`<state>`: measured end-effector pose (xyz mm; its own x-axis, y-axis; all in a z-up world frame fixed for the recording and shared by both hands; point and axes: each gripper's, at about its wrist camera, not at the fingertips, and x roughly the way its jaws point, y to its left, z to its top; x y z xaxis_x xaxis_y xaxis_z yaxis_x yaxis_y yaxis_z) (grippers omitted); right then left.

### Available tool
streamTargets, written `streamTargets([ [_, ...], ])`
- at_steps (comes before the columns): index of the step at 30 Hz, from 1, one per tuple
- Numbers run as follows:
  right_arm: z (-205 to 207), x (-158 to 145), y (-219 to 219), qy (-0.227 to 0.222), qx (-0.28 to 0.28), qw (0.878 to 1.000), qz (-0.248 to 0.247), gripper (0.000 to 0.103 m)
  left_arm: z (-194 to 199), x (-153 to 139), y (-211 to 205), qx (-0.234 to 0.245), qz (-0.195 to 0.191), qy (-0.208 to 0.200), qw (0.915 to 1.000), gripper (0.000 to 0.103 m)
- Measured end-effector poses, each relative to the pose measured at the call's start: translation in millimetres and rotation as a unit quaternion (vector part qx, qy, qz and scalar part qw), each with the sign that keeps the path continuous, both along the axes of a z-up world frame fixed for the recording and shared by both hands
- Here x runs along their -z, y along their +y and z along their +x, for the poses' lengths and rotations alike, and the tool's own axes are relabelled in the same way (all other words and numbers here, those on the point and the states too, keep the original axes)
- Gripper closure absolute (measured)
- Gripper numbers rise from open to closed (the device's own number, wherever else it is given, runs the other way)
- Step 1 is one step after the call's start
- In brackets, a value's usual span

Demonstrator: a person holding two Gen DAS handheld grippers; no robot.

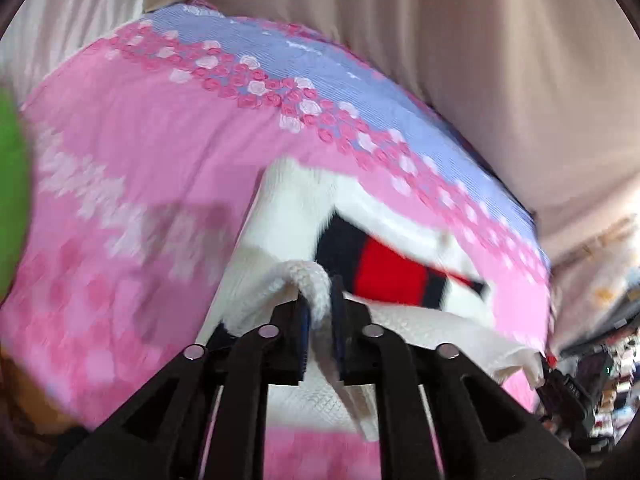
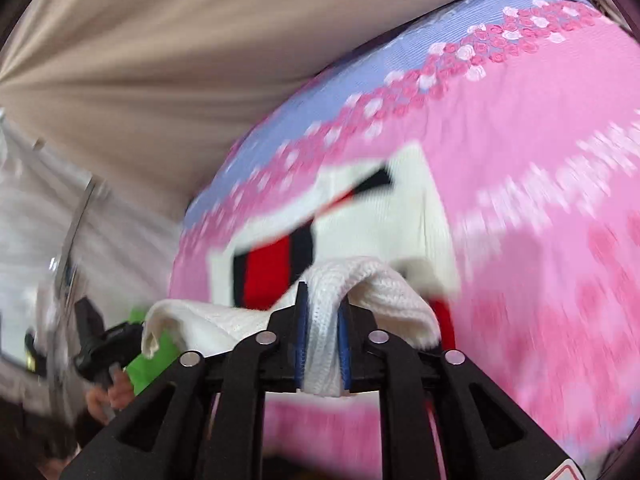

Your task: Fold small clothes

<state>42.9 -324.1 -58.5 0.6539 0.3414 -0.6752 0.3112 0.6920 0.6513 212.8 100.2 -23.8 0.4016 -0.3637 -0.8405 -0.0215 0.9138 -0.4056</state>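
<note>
Both grippers, left (image 1: 320,312) and right (image 2: 323,312), pinch the white knit garment (image 1: 288,216), stretched sideways between their fingers.

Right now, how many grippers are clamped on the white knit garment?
2. The left gripper pinches one bunched edge of the white knit garment; the right gripper pinches another edge, both above the pink bedspread.

Both views bright, evenly lit, colours saturated. Strong motion blur across pink bedspread (image 1: 132,184), worst toward lower and outer parts; floral border smeared. Knit of white garment (image 2: 340,284) near lens fairly sharp, its red-and-black stripes blurred. Soft shadow on bedspread left of garment in left view. Fisheye bends edges; dark vignette fills corners. Background clutter out of focus.
</note>
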Motion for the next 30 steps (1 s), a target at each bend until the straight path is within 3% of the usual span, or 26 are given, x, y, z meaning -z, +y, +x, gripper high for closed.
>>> streamTargets([
  [2,28,21,-11,0.023,0.047,0.999,-0.013,0.084,25,28,-2,-0.036,0.029,0.020,0.9987,0.075],
  [3,33,27,-14,0.026,0.079,0.997,-0.005,0.084,28,36,1,-0.056,0.042,0.020,0.9973,0.073],
  [5,24,24,-17,0.004,0.130,0.992,0.005,0.082,16,33,5,-0.075,0.051,-0.007,0.9959,0.066],
  [7,6,17,-10,-0.009,0.138,0.990,-0.024,0.068,1,24,10,-0.080,0.050,-0.033,0.9950,0.041],
  [8,-5,15,-4,-0.010,0.128,0.991,-0.045,0.062,-11,19,13,-0.074,0.046,-0.053,0.9947,0.037],
  [9,-6,17,-3,-0.008,0.114,0.991,-0.065,0.061,-18,17,10,-0.063,0.051,-0.066,0.9946,0.031],
  [11,-10,21,8,0.006,0.086,0.990,-0.112,0.057,-25,20,-3,-0.029,0.081,-0.076,0.9934,0.029],
  [14,9,33,10,0.027,0.058,0.988,-0.138,0.048,-14,36,-34,0.027,0.101,-0.071,0.9920,0.023],
  [16,25,42,9,0.038,0.047,0.987,-0.146,0.047,-6,47,-50,0.071,0.102,-0.056,0.9907,0.023],
  [18,48,45,10,0.048,0.045,0.985,-0.156,0.046,-5,50,-66,0.123,0.096,-0.057,0.9861,0.023],
  [20,65,46,12,0.056,0.037,0.985,-0.161,0.046,-6,49,-76,0.151,0.120,-0.080,0.9779,0.021],
  [21,73,48,12,0.056,0.035,0.985,-0.161,0.045,-3,52,-78,0.154,0.135,-0.082,0.9754,0.021],
  [23,84,50,12,0.058,0.036,0.986,-0.153,0.042,7,63,-78,0.164,0.133,-0.062,0.9755,0.035],
  [24,90,53,12,0.060,0.039,0.986,-0.149,0.041,12,69,-77,0.169,0.124,-0.047,0.9767,0.051],
  [26,98,58,12,0.064,0.041,0.987,-0.145,0.042,23,70,-70,0.157,0.100,-0.041,0.9817,0.072],
  [27,99,58,14,0.062,0.040,0.986,-0.147,0.058,24,67,-67,0.150,0.090,-0.044,0.9836,0.092],
  [29,102,55,17,0.050,0.022,0.990,-0.132,0.095,36,51,-54,0.104,0.053,-0.057,0.9915,0.094],
  [30,100,46,18,0.031,0.023,0.991,-0.126,0.095,43,41,-45,0.076,0.025,-0.066,0.9946,0.094],
])
